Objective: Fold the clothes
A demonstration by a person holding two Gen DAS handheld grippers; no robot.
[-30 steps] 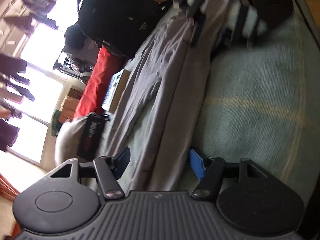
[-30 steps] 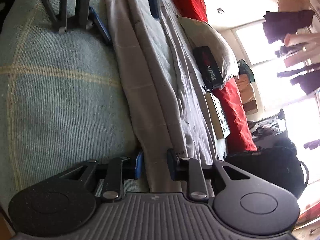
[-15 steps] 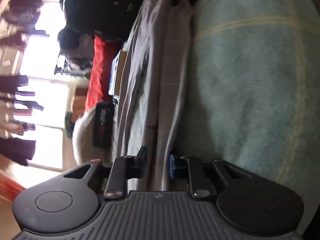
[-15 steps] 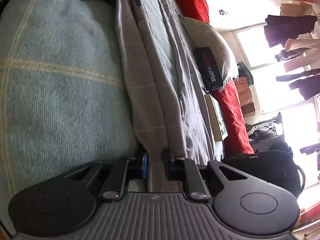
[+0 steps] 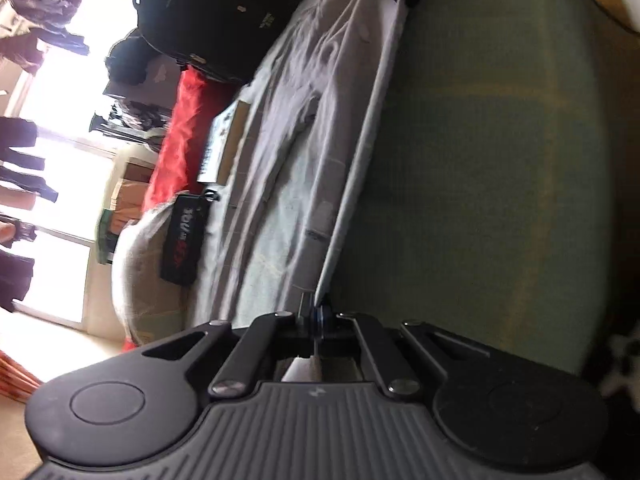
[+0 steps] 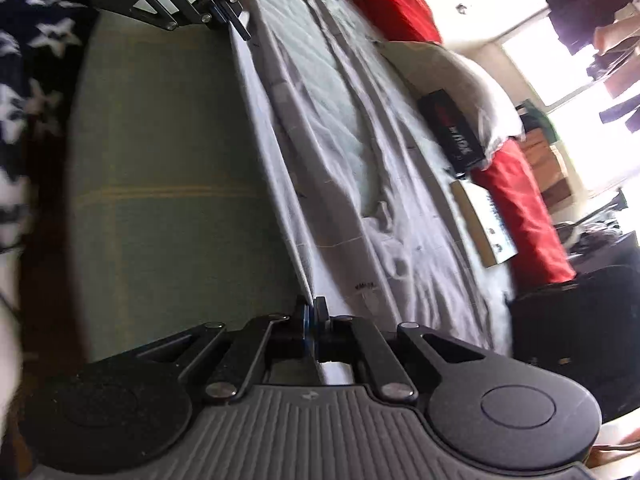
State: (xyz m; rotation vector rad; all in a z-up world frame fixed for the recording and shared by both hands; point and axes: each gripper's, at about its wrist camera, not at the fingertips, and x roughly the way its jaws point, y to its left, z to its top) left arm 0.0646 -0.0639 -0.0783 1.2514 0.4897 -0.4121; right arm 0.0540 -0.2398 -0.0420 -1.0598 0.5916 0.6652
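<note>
Two grippers, left gripper [image 5: 315, 317] and right gripper [image 6: 313, 312], each clenched on one grey garment's [image 5: 320, 92] edge.

Green blanket [image 5: 480, 160] lies bare; black backpack [image 5: 208, 12] crowds the far edge.

The left gripper [image 5: 316, 314] is matte black, with a ribbed grey grip plate bearing a small pale mark, two round black discs at its sides, and slanted black link bars fixed by silver screws. Thin blue pads line the jaws. The right gripper [image 6: 314, 312] has the same build: ribbed grey plate, round discs, silver screws, blue pads. The person wears dark cloth with white stars [image 6: 44, 36].
</note>
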